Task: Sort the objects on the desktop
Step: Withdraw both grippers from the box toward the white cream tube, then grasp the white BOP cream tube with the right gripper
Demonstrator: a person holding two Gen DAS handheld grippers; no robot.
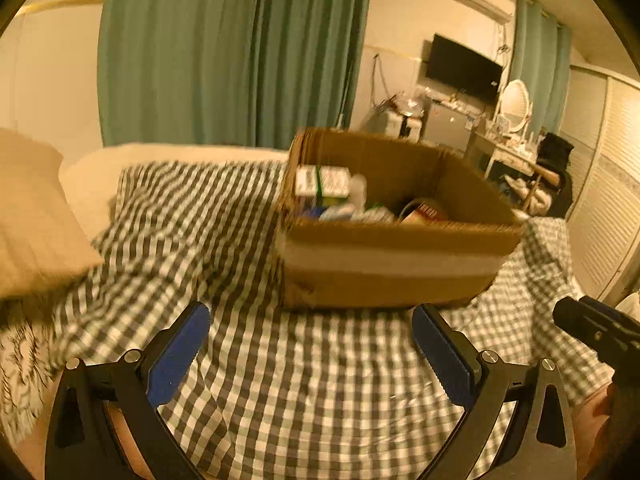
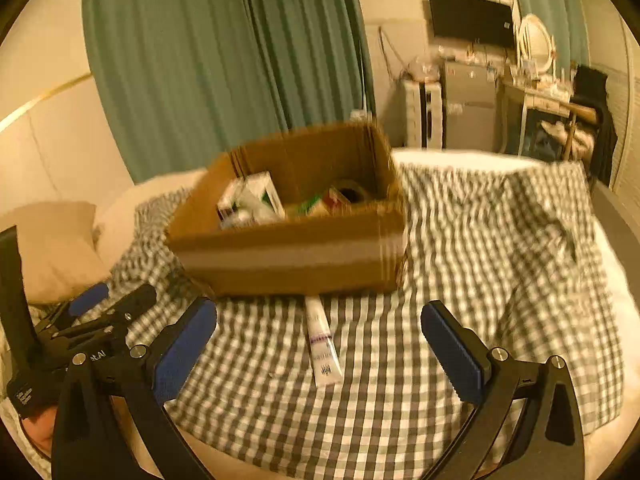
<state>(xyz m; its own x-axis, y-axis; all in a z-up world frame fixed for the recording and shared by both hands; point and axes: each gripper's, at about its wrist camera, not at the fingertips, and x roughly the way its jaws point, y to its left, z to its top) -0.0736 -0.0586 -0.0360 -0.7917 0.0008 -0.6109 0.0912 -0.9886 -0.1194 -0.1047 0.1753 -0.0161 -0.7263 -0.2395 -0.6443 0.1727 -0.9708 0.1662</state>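
A cardboard box point(image 1: 384, 264) stands on the checked cloth point(image 1: 304, 392) and holds several small packs, a white bottle and a tape roll; it also shows in the right wrist view point(image 2: 296, 256). A white tube point(image 2: 322, 340) lies on the cloth just in front of the box, between my right gripper's fingers and ahead of them. My right gripper point(image 2: 318, 328) is open and empty. My left gripper point(image 1: 310, 326) is open and empty, short of the box's near wall. The left gripper shows at the left edge of the right wrist view point(image 2: 92, 312).
A beige pillow point(image 1: 32, 216) lies at the left on the bed. Green curtains point(image 1: 224, 52) hang behind. A dresser with a mirror point(image 1: 516, 104), a TV point(image 1: 460, 68) and a small fridge stand at the far right. The right gripper's tip point(image 1: 592, 328) shows at the right edge.
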